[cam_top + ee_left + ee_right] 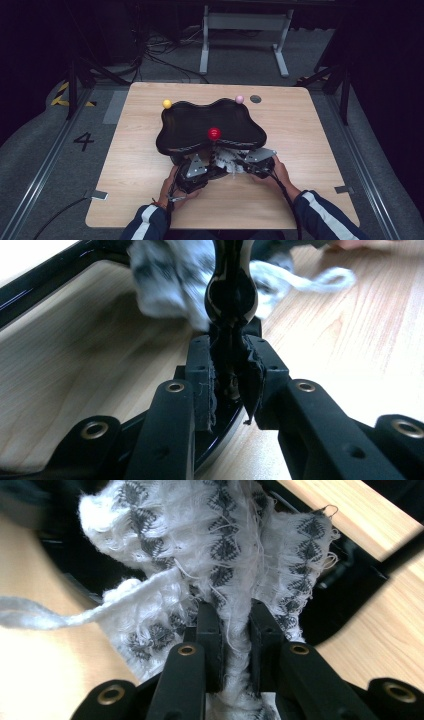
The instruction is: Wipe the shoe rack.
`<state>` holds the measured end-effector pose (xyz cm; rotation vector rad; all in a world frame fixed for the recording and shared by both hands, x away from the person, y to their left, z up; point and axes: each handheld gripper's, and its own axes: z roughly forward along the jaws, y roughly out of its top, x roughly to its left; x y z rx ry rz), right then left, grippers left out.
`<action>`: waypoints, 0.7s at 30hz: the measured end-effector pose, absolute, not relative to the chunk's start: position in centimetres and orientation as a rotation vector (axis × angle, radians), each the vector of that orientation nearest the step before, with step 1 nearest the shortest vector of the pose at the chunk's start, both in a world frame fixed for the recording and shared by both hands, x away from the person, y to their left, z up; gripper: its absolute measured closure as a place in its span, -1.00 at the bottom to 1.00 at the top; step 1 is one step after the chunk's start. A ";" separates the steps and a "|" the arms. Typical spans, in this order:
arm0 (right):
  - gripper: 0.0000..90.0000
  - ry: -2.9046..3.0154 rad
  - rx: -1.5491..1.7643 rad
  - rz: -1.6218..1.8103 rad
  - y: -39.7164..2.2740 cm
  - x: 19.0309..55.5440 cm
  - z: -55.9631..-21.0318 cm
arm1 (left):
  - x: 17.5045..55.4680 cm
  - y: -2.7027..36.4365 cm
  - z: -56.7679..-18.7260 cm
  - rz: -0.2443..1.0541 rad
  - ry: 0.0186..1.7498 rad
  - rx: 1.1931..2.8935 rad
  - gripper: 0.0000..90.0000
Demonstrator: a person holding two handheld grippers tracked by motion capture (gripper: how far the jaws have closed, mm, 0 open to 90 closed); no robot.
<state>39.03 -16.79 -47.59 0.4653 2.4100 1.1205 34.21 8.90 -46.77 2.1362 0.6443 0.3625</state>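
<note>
Cloth, a white knit rag with rows of dark grey diamonds and a loose yarn tail, sits bunched at the near edge of the bench, just under the near rim of the glossy black wavy tray. Left claw is clamped on a slim black stem that seems to belong to the tray's stand, steadying it. Just to its right, the right claw pinches the cloth, which fans forward towards the stem, so any wiping stroke would run leftward across that short gap.
</note>
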 end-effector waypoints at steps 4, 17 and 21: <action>0.76 2.417 0.436 1.127 -15.9 38.3 -47.3 | 34.2 8.8 -46.9 0.361 0.666 2.120 0.66; 0.74 2.450 0.368 1.129 -14.7 36.6 -46.9 | 34.3 9.0 -46.9 0.361 0.652 2.127 0.66; 0.75 2.405 0.335 1.058 -14.7 36.9 -46.9 | 34.3 9.0 -46.8 0.348 0.660 2.123 0.66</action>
